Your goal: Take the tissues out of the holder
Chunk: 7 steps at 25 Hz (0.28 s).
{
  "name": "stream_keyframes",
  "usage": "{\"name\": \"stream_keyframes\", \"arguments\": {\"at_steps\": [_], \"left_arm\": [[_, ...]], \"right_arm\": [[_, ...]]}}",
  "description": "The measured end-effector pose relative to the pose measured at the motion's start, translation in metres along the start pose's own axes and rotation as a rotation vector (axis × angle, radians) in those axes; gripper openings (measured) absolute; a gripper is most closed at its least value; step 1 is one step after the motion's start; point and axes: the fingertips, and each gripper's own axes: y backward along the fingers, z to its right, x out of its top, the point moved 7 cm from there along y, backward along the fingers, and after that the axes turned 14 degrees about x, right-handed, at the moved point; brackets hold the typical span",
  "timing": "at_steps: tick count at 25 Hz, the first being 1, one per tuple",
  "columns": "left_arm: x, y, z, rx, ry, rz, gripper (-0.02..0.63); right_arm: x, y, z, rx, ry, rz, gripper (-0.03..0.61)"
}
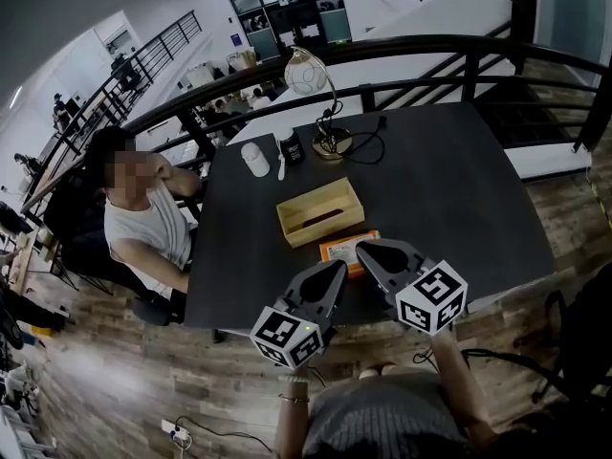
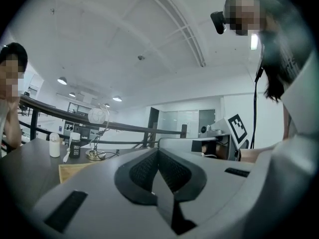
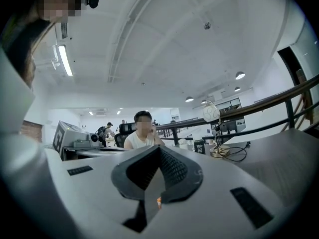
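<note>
Your left gripper (image 1: 338, 268) and right gripper (image 1: 363, 249) had their fingers (image 1: 323, 287) closed on nothing. The flat orange tissue pack (image 1: 335, 249) lay just beyond them, outside the pale wooden box holder (image 1: 320, 210) (task looked done).

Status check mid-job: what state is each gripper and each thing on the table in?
left gripper: jaws shut, empty.
right gripper: jaws shut, empty.
tissue holder: flat on the table, apart from both grippers.
orange pack: on the table, outside the holder.
lamp: upright.
</note>
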Motion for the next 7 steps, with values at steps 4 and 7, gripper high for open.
{"name": "stream_keyframes", "arguments": {"at_steps": [4,7], "left_arm": [[0.0016,0.0018,-0.0014,0.008,-0.008,0.009,0.008],[0.0023,0.0032,-0.0011,0.014,-0.012,0.013,0.008]], "right_arm": [[0.0026,0.0003,-0.0016,0.008,0.010,0.008,0.012],[0.0041,0.0013,-0.0033,0.015,0.014,0.013,0.012]]}}
